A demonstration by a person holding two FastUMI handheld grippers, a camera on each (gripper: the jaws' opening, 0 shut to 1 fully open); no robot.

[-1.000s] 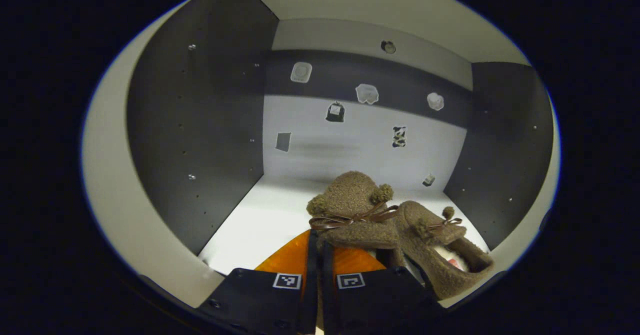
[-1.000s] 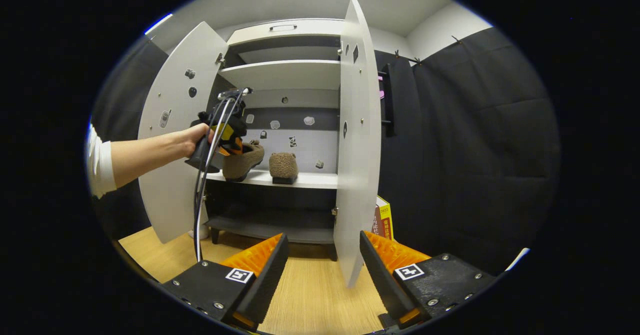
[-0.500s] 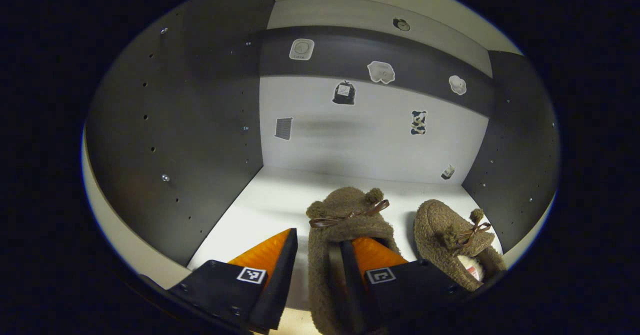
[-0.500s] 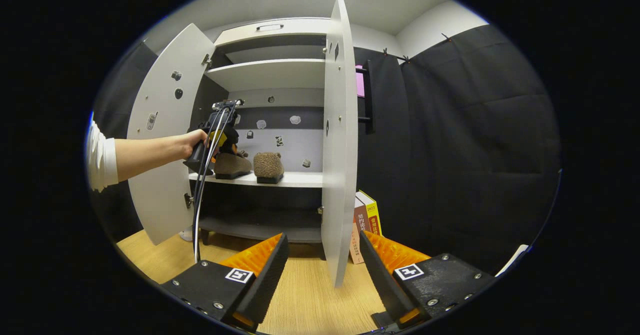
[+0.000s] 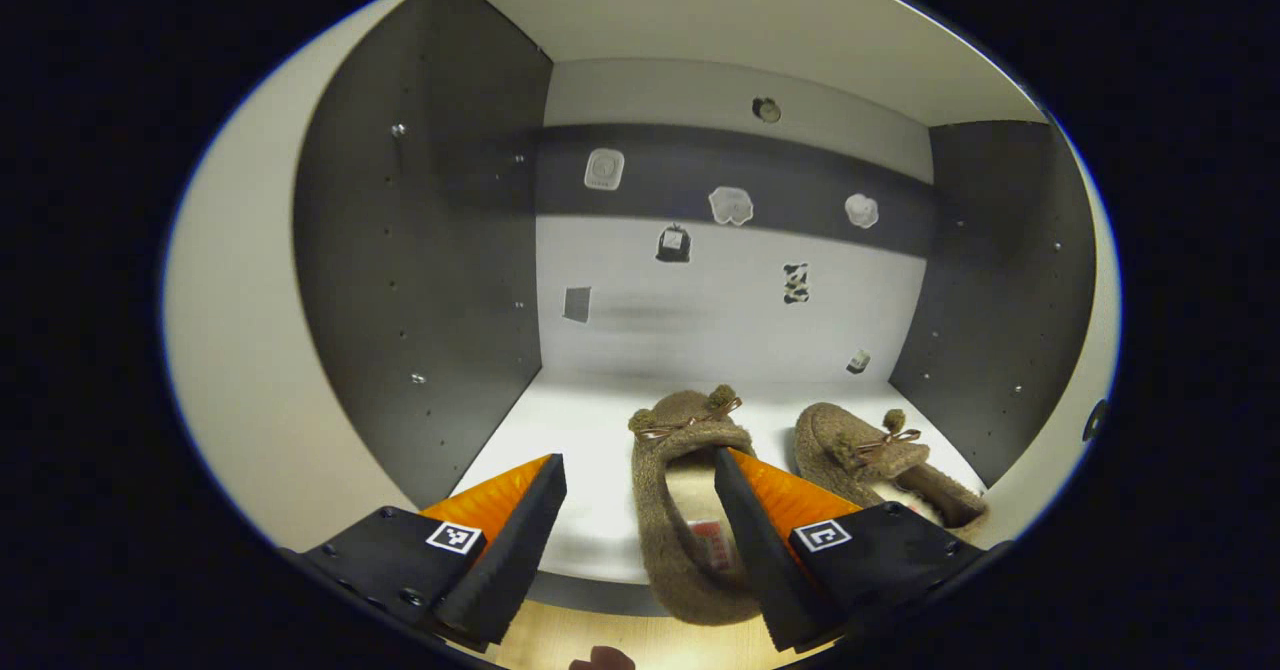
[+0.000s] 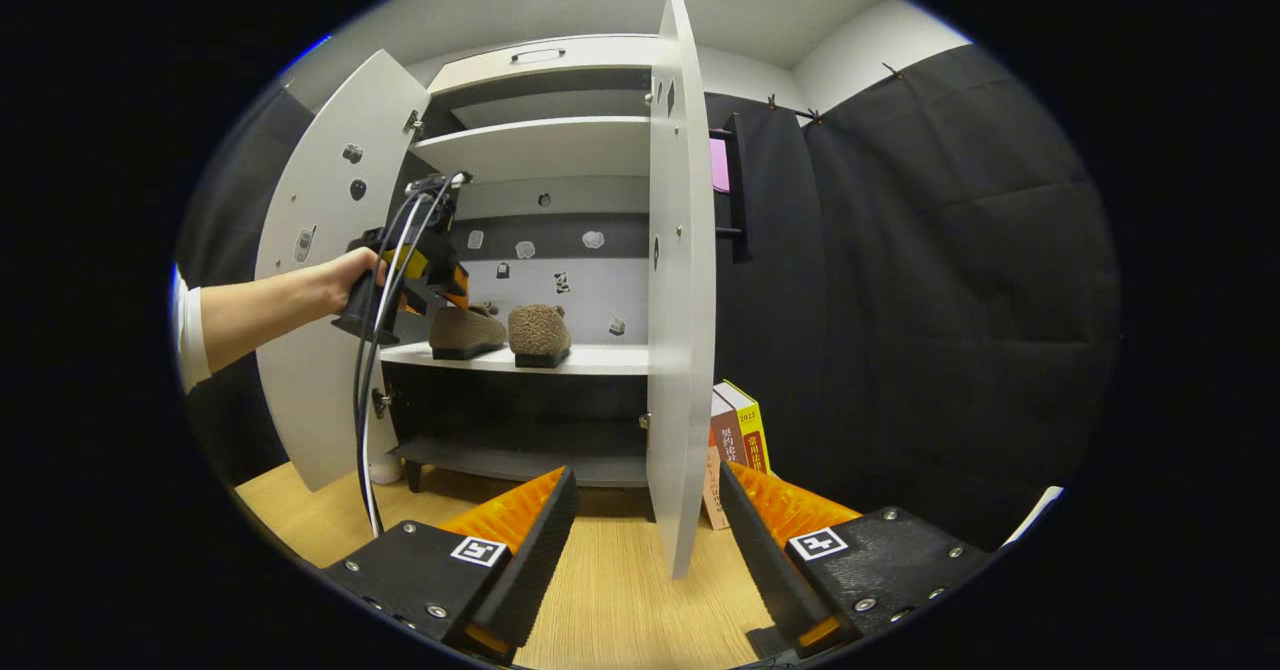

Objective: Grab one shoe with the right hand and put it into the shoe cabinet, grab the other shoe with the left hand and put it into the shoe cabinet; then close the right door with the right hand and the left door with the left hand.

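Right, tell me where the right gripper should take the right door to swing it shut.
Take the right door at its free front edge, which faces the right gripper. Come from its outer, right-hand face and push leftward toward the cabinet; it stands open edge-on, hinged at the back.

dim, evenly lit, sharp; strong fisheye bending at edges.

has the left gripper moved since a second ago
Yes. The left gripper has opened and pulled back out of the shoe cabinet, away from the back wall; the left slipper it carried now sits on the shelf.
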